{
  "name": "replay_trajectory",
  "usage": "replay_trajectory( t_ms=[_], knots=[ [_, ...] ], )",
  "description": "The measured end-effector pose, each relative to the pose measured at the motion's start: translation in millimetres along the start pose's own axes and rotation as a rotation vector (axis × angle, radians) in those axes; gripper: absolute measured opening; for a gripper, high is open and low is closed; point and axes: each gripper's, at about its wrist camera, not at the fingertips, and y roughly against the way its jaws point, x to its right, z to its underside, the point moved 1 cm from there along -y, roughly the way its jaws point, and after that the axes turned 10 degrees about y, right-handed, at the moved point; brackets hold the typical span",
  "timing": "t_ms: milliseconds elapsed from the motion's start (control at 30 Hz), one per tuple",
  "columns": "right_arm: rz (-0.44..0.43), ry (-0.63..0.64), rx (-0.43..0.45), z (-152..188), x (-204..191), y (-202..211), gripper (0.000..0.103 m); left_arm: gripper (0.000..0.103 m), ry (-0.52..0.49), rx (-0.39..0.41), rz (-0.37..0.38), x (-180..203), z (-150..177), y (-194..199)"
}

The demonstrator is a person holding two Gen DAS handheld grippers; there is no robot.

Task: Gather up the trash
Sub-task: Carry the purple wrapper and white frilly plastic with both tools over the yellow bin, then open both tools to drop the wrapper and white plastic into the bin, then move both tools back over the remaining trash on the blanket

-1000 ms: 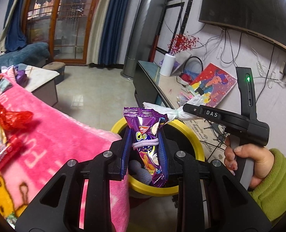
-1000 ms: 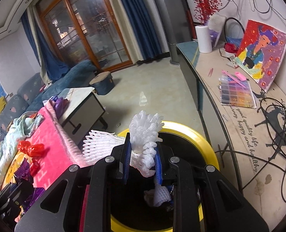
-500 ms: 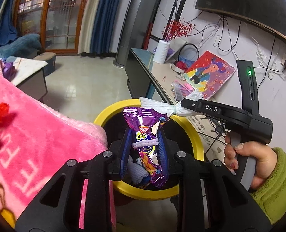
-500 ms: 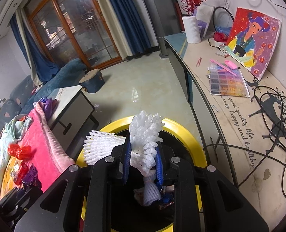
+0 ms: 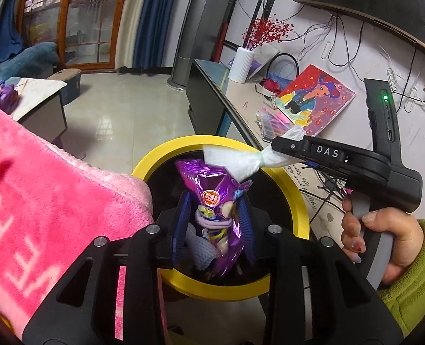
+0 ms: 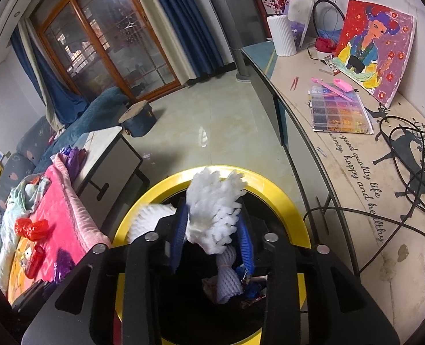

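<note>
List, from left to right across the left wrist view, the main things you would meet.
Pink blanket → purple snack wrapper between the opening jaws of the left gripper, over the yellow-rimmed bin → right gripper with white foam netting → hand → green sleeve.

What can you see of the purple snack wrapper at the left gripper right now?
The purple snack wrapper is shiny crinkled foil, printed with a red-orange label and cartoon art. It looks empty and crumpled, standing roughly upright, its top leaning left. It sits between the blue pads of the left gripper, whose jaws are opening, above the dark mouth of the yellow-rimmed bin. White foam netting from the right gripper overlaps its top edge.
</note>
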Motion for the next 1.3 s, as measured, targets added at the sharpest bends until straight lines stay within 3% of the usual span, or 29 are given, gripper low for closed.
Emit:
replay_trajectory(
  t_ms=[367,900,1300],
  knots=[
    [0.011,-0.009,0.021,-4,-1,5,0.054,0.092,0.04,0.045,-0.031,-8,-4,14],
    [-0.011,0.032,0.033,-5,-24,14,0.059,0.092,0.076,0.142,-0.121,-31,-3,55],
    [-0.092,0.141,0.044,-5,-78,32,0.06,0.092,0.136,0.249,-0.214,-64,-6,99]
  ],
)
